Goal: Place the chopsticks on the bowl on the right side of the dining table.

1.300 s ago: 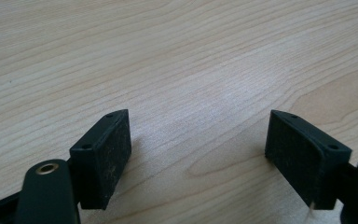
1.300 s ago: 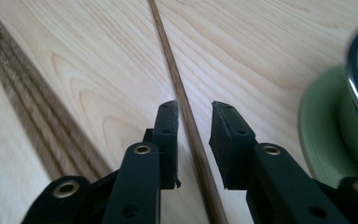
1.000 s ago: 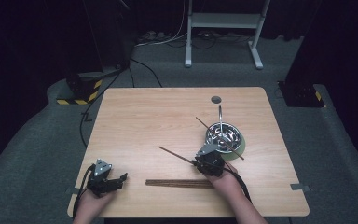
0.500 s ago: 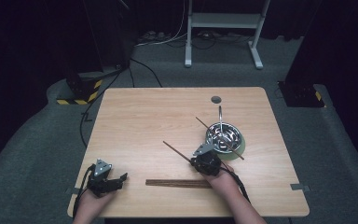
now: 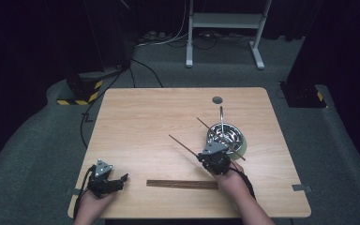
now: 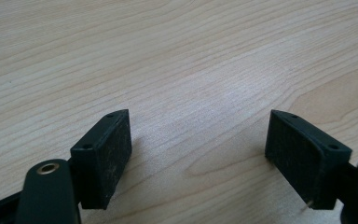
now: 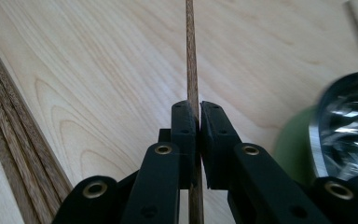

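Between the right tool's (image 7: 197, 122) jaws, 1 chopstick (image 7: 190, 56).

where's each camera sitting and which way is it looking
High view: above the person's side, looking forward and down on the table; both forearms, left gripper and right gripper show.
Left gripper view: on the left gripper, facing bare tabletop; jaws open.
Right gripper view: on the right gripper, jaws shut on a chopstick.
Shared by high and right gripper views: that chopstick, chopstick bundle, metal bowl.

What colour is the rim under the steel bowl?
Pale green rim beneath the steel bowl; clearest in the right gripper view.
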### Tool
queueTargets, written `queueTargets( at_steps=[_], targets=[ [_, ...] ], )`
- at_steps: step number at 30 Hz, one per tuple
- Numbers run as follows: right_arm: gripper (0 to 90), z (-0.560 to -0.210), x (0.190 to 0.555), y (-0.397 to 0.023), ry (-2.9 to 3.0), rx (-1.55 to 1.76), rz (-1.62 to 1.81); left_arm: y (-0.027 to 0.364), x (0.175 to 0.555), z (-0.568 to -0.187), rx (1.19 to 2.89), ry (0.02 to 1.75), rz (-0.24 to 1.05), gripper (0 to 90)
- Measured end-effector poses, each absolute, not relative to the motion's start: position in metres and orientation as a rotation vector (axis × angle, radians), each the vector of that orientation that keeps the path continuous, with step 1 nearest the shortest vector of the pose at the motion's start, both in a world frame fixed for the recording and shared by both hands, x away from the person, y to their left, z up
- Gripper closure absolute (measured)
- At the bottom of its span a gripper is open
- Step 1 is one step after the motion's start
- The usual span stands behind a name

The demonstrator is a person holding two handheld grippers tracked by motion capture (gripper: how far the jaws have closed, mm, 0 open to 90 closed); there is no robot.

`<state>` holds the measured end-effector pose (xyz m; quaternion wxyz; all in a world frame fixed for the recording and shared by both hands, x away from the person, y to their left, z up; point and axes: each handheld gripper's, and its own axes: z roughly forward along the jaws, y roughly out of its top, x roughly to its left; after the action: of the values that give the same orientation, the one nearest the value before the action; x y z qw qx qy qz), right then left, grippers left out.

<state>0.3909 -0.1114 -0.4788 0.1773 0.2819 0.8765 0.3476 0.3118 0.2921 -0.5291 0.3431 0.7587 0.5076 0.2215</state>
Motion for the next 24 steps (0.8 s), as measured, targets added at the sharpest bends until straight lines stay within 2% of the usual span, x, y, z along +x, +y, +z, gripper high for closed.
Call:
queueTargets(
  at_steps=[7,13,24],
  targets=[
    [84.0,-0.457,0.393,-0.147,2.387,0.851,0.967,0.292,0.312,-0.529,1.972,1.318,0.576,22.6],
    [84.0,-0.454,0.408,-0.166,2.36,0.921,0.924,0.292,0.312,-0.529,1.973,1.318,0.576,22.6],
    [83.9,-0.461,0.422,-0.17,2.364,0.953,0.848,0.292,0.312,-0.529,1.973,1.316,0.574,22.6]
  ],
)
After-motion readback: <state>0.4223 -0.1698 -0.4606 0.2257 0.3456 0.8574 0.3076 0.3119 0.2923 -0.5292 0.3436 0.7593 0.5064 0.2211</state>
